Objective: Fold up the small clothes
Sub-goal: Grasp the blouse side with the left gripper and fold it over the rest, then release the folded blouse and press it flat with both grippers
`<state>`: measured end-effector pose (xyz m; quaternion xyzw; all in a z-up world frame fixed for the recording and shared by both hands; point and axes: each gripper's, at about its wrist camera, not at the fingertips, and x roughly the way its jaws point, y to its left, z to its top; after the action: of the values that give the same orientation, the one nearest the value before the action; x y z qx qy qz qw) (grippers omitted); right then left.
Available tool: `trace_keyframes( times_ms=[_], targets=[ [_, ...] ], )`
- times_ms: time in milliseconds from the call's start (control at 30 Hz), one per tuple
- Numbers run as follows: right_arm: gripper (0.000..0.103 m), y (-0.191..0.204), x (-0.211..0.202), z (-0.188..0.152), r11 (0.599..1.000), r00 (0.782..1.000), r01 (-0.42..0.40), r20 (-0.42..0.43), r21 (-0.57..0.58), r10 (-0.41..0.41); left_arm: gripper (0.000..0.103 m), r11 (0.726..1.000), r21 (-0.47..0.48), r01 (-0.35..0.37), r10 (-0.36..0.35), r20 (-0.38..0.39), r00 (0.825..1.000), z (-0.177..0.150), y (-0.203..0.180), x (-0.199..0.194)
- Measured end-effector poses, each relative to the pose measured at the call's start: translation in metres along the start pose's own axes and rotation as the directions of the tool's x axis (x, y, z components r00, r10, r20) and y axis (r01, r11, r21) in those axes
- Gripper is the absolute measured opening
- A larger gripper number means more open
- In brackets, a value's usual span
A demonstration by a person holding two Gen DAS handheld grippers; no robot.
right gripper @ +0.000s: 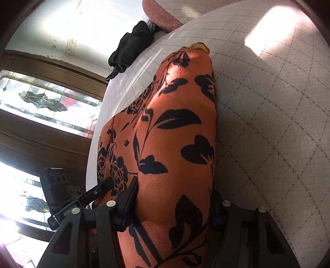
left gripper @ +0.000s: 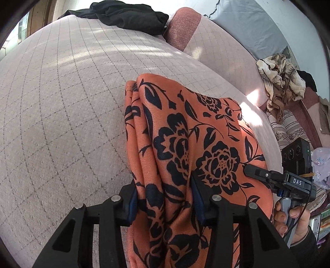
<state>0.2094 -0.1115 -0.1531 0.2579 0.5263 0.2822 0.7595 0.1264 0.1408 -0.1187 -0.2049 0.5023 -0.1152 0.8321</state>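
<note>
Fold step in hand, orange floral garment (left gripper: 198,148) pinched by closed left gripper (left gripper: 165,203) and right gripper (right gripper: 173,208) above quilted bed (left gripper: 61,103); next, probably laying flat.

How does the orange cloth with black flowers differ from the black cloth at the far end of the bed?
The orange floral garment is patterned and bright; the plain black garment has no print. The orange one is held by the left gripper and the right gripper, with its far end on the checked bed cover; the black one lies untouched. The orange one is stretched long; the black one is bunched in a heap. Both are soft fabric on the same bed.
</note>
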Motion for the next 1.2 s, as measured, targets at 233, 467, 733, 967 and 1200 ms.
trace_keyframes(
  times_ms=[233,467,733,967,1200],
  targets=[
    [0.038,0.046,-0.030,0.007,0.986,0.998,0.018,0.069,-0.166,-0.006,0.027,0.996,0.068,0.049,-0.053,0.059,0.997,0.007,-0.029,-0.015],
    [0.038,0.036,-0.114,0.044,0.979,0.975,0.049,0.223,-0.197,-0.004,0.028,0.984,0.147,0.099,-0.114,0.098,0.989,0.051,-0.107,0.006],
    [0.064,-0.103,-0.101,0.026,0.965,0.957,0.180,0.193,0.192,-0.217,0.048,0.973,0.214,-0.090,0.093,-0.002,0.996,0.039,-0.134,0.075],
    [0.073,-0.043,-0.148,0.022,0.982,0.914,0.188,0.368,-0.006,-0.173,0.054,0.960,0.233,-0.156,0.123,0.150,0.981,0.017,-0.145,0.011],
    [0.086,-0.069,-0.092,0.038,0.987,0.953,0.125,0.266,0.102,-0.148,0.060,0.965,0.160,-0.209,0.207,0.028,0.978,0.000,-0.132,0.054]
  ],
)
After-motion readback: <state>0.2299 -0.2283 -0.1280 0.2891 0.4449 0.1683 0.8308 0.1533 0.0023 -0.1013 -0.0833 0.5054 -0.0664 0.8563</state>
